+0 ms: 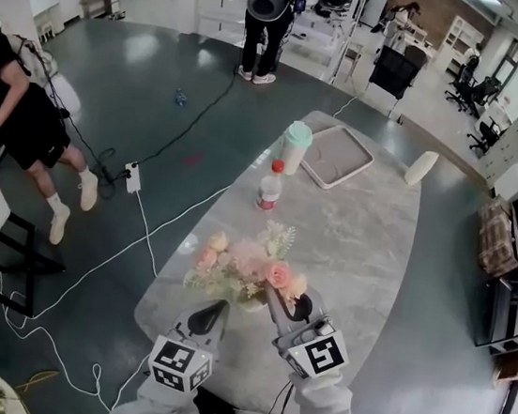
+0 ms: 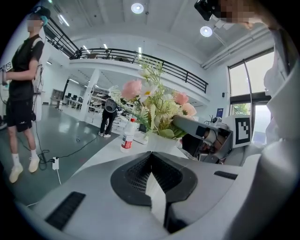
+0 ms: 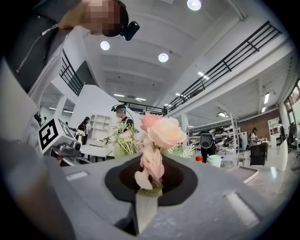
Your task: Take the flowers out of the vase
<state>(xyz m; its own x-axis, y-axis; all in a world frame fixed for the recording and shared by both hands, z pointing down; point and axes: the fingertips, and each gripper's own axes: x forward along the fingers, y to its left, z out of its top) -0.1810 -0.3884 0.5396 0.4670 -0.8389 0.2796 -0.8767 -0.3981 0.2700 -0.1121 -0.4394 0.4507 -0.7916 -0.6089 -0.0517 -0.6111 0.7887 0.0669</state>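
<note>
A bouquet of pink, peach and white flowers (image 1: 240, 263) stands on the marble table (image 1: 357, 252) near its front edge, and the blooms hide the vase from above. My right gripper (image 1: 272, 294) reaches into the bouquet's right side. In the right gripper view my right gripper (image 3: 149, 187) is shut on a pink flower (image 3: 159, 131) just below the blossom, whose petals hang between the jaws. My left gripper (image 1: 217, 311) sits just in front of the bouquet, apart from it. The left gripper view shows my left gripper (image 2: 151, 157) shut and holding nothing, pointing towards the bouquet (image 2: 154, 105).
Behind the flowers stand a red-capped bottle (image 1: 269, 186), a green-lidded cup (image 1: 295, 146), a flat tray (image 1: 337, 157) and a white cylinder (image 1: 421, 168). The table's left edge runs close to the bouquet. Cables cross the floor, where a person (image 1: 20, 118) bends at the left.
</note>
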